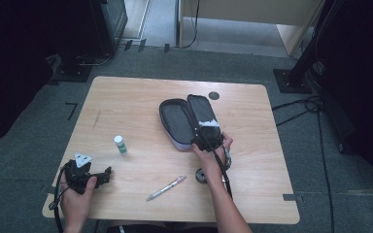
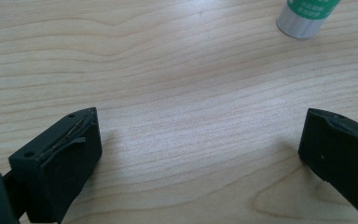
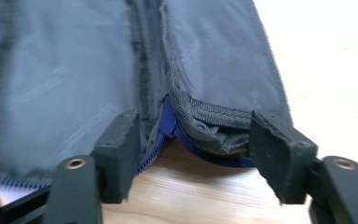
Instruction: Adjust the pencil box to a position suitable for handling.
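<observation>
An open dark pencil case (image 1: 177, 119) lies flat on the middle of the wooden table (image 1: 136, 97), its two halves spread apart. My right gripper (image 1: 209, 137) sits at the near end of the case's right half. In the right gripper view its jaws (image 3: 193, 120) stand apart on either side of the case's (image 3: 214, 70) near edge, by the spine and the blue zipper (image 3: 168, 122); I see no firm pinch. My left gripper (image 1: 105, 174) rests open at the table's front left, with only bare wood between its jaws (image 2: 203, 114).
A white and green glue stick (image 1: 120, 144) stands left of the case, seen also as the glue stick (image 2: 307, 16) ahead of the left jaws. A pen (image 1: 166, 188) and a small round black object (image 1: 201, 175) lie near the front edge.
</observation>
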`<state>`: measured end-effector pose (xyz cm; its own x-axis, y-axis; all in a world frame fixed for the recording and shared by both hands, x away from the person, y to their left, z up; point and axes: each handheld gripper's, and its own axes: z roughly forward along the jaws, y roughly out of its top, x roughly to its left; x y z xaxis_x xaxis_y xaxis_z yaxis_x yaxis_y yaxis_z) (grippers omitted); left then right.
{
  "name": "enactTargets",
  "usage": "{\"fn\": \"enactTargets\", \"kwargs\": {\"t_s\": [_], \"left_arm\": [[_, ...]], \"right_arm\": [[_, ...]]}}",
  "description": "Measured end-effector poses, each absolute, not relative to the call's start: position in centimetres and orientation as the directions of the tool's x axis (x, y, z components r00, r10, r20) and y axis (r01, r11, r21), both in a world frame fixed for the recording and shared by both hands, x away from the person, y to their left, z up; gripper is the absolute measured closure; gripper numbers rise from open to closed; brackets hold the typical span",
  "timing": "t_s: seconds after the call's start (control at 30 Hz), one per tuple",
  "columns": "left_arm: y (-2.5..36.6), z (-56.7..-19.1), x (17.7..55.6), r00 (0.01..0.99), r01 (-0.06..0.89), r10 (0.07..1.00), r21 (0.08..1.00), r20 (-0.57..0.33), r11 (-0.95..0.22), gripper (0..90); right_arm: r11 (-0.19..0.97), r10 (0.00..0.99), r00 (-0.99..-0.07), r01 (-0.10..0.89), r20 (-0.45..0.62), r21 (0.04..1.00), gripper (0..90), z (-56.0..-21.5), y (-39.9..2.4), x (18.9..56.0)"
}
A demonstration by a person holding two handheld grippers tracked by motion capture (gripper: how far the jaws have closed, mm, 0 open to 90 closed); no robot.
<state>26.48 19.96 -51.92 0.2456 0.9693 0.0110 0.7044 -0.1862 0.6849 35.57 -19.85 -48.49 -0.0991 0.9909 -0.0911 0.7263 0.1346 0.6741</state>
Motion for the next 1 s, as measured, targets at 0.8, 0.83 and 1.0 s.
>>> {"fn": "enactTargets", "kwargs": {"t_s": [0.8,0.83,1.0], "left_arm": [[20.0,-51.9,26.5,0.245,0.704,0.969,0.685,0.01,-0.185,0.0],[20.0,-51.9,26.5,0.245,0.704,0.969,0.685,0.01,-0.185,0.0],[20.0,-51.9,26.5,0.245,0.704,0.969,0.685,0.01,-0.185,0.0]], "right_arm": [[-0.097,0.995,0.052,0.785,0.091,0.612,17.5,-48.6,-22.0,33.9],[-0.106,0.993,0.053,0.787,0.104,0.607,19.9,-48.7,-21.8,34.0],[-0.094,0.994,0.039,0.784,0.104,0.613,38.4,-49.0,-21.5,34.2]]}}
